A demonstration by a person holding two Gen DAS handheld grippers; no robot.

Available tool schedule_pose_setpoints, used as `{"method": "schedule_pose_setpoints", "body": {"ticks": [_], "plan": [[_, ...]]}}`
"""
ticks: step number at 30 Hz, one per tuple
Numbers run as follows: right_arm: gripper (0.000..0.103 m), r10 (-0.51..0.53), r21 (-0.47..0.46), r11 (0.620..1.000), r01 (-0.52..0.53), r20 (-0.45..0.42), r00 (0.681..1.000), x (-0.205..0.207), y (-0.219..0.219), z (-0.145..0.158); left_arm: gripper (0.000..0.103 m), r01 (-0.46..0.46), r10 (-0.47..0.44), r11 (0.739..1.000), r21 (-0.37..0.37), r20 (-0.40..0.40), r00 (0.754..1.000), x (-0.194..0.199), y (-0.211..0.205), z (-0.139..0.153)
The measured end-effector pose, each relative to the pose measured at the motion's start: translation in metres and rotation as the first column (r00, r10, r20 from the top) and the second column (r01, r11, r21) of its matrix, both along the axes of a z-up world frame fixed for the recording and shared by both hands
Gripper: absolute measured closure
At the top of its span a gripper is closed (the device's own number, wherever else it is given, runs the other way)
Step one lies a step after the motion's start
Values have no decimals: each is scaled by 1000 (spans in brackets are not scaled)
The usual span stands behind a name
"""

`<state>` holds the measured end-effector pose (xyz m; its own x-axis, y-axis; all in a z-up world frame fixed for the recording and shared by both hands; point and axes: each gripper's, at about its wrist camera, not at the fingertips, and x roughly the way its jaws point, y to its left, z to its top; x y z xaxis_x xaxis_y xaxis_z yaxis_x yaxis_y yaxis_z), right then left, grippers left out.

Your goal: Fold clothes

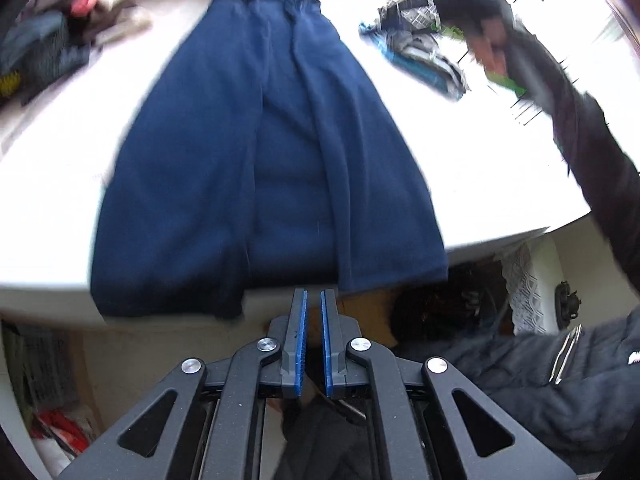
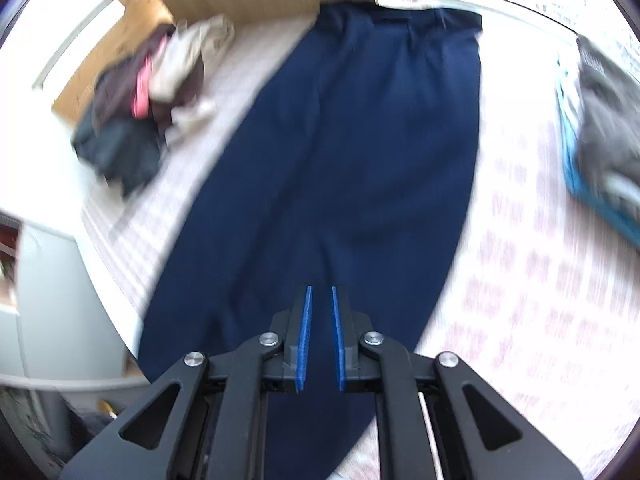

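Navy blue trousers [image 1: 260, 152] lie flat along the white table [image 1: 500, 184], waistband at the far end, leg cuffs hanging over the near edge. They also show in the right wrist view [image 2: 340, 180]. My left gripper [image 1: 314, 294] hovers just off the near table edge by the cuffs, its blue pads a narrow gap apart with nothing between them. My right gripper [image 2: 320, 290] hovers over the lower legs, jaws also narrowly apart and empty. The right gripper and the arm holding it show blurred at the upper right of the left wrist view [image 1: 500, 40].
A pile of mixed clothes [image 1: 60, 28] lies at the table's far left, also in the right wrist view [image 2: 152, 100]. Folded grey and teal garments [image 1: 420, 52] lie at the far right [image 2: 600, 128]. Both views are motion-blurred. Clutter sits under the table.
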<state>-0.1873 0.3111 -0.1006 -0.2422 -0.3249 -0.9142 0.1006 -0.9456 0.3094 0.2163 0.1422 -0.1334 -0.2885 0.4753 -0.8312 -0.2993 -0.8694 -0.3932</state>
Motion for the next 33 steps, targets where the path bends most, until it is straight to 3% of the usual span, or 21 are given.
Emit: {"method": "schedule_pose_setpoints", "body": {"ticks": [4, 6, 12, 15, 20, 22, 24, 25, 28, 31, 33], "plan": [[92, 78, 40, 996, -82, 83, 993, 54, 12, -37, 98, 49, -52, 998, -42, -79, 996, -44, 15, 20], [92, 120, 13, 992, -122, 86, 989, 77, 24, -35, 98, 87, -93, 994, -72, -90, 992, -64, 30, 18], [92, 25, -14, 1000, -25, -21, 999, 9, 109, 22, 98, 175, -177, 984, -46, -40, 983, -120, 82, 5], [92, -79, -73, 995, 74, -63, 995, -62, 159, 32, 98, 199, -201, 978, -68, -24, 979, -156, 105, -1], [92, -124, -88, 989, 118, -54, 991, -177, 200, 8, 98, 203, -202, 977, -63, 17, 979, -210, 130, -16], [92, -100, -44, 994, 98, -42, 994, -224, 175, -9, 98, 202, -200, 976, -75, 34, 979, -225, 135, -24], [92, -50, 38, 998, 50, -20, 999, -239, 179, -19, 98, 190, -186, 978, -82, 58, 981, -241, 134, -35], [103, -68, 80, 994, 70, -24, 997, -244, 188, -17, 99, 185, -181, 980, -72, 66, 981, -246, 131, -39], [97, -132, 203, 969, 138, -45, 990, -260, 217, -6, 99, 180, -177, 983, -29, 92, 980, -250, 125, -42], [95, -144, 72, 986, 148, -64, 988, -277, 244, 9, 99, 189, -186, 982, -22, 102, 977, -253, 124, -42], [94, -140, 55, 988, 142, -42, 989, -291, 252, 8, 99, 201, -197, 979, -28, 103, 975, -254, 125, -42]]}}
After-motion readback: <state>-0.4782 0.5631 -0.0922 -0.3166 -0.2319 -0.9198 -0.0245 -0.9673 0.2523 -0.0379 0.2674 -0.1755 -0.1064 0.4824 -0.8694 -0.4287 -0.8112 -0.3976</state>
